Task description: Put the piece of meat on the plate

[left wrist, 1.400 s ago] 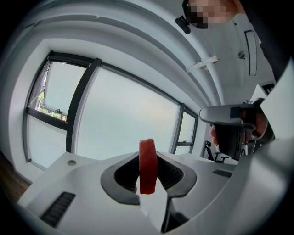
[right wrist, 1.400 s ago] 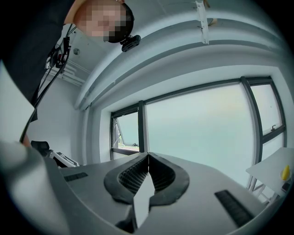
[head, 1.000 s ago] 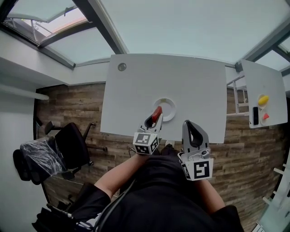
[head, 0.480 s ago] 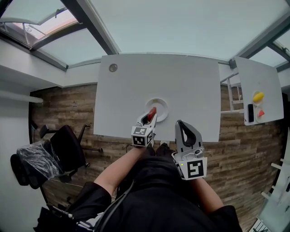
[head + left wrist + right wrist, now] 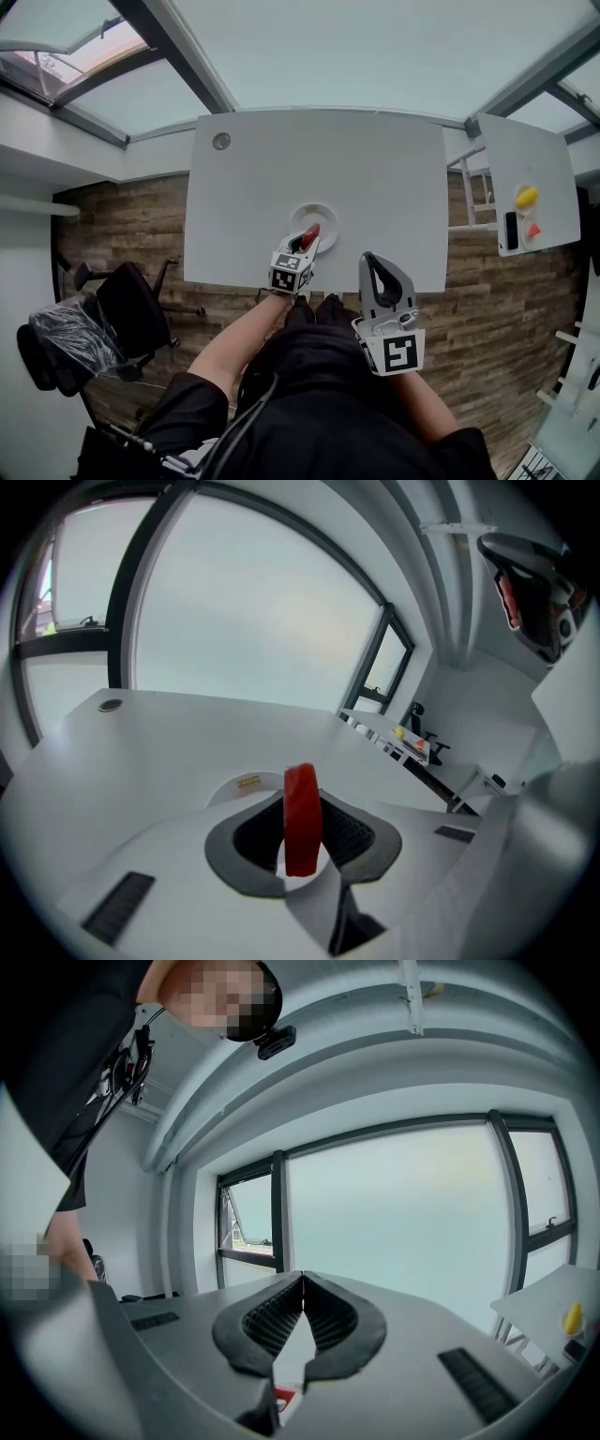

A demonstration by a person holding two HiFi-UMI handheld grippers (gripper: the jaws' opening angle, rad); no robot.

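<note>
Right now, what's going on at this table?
A person is working with a claw in each hand. The left claw is shut on the red piece of meat, angled down at the near side of the white plate on the white table. The meat is gripped on edge and not yet let go. The right claw is shut and empty, held roughly level near the table's front edge, taking no part.

White left gripper point(image 5: 307, 237) (marker cube point(image 5: 286, 274)), black shirt point(image 5: 323, 394)
</note>
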